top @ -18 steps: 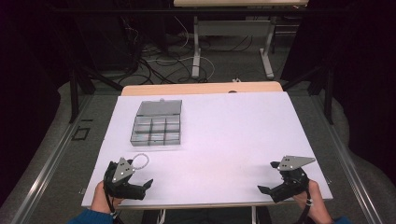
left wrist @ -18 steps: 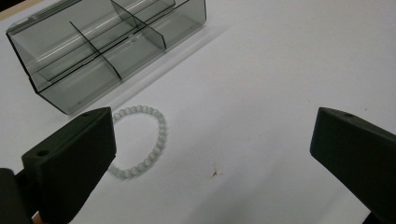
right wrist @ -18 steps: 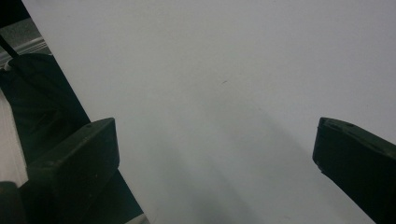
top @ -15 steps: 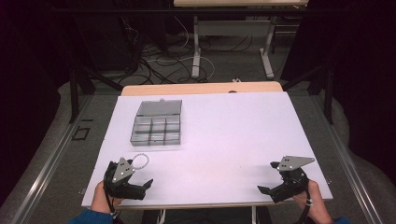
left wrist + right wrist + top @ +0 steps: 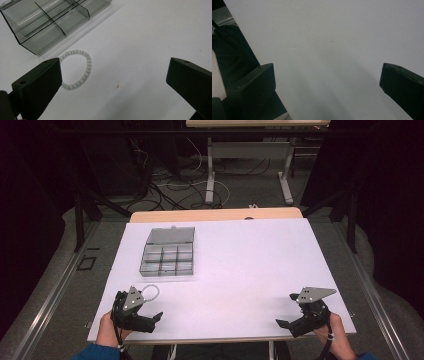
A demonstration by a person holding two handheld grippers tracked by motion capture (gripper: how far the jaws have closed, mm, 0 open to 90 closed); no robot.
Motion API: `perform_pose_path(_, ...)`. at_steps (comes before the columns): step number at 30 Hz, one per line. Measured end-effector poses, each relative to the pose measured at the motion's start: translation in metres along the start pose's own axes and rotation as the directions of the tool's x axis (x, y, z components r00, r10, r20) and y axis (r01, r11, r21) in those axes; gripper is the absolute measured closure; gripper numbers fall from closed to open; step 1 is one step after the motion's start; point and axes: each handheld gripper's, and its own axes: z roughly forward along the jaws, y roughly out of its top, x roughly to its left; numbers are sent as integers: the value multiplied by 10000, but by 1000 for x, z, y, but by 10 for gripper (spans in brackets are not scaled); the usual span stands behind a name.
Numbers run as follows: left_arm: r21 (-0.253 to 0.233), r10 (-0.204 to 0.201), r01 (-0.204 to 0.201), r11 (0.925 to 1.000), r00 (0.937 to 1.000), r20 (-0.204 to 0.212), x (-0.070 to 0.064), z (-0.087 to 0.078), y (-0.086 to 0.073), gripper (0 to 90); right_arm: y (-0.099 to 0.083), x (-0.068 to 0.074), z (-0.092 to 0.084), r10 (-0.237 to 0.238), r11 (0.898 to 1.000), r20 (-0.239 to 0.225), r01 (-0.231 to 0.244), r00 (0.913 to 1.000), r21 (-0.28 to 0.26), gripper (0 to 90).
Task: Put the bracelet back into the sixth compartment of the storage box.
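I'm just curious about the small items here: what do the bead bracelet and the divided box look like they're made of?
The bracelet looks like pale, milky beads with a soft sheen, perhaps glass, stone or plastic; the look alone can't settle it. The box seems to be smoky clear plastic: you can see through its walls and dividers, and its edges catch glossy highlights.
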Motion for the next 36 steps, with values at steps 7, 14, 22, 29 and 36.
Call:
perform_pose_path(7,151,-144,147,9998,9997,-207,13,0,5,15,0,0,0,35,9999,-28,-35,10000,110,0)
perform_pose_path(14,308,-396,400,9987,9991,-128,21,3,7,23,1,1,0,33,9998,-36,-32,10000,216,0)
perform_pose_path(22,627,-526,534,9966,9985,-146,30,12,9,1,1,0,1,-75,9997,-8,75,10000,221,0)
perform_pose_path(29,1016,-475,486,9936,9988,-141,34,20,10,2,0,1,2,38,9998,-35,-38,10000,190,0)
perform_pose_path(36,1215,-505,520,9912,9986,-157,35,26,9,35,0,0,3,-46,9999,-52,46,10000,140,0)
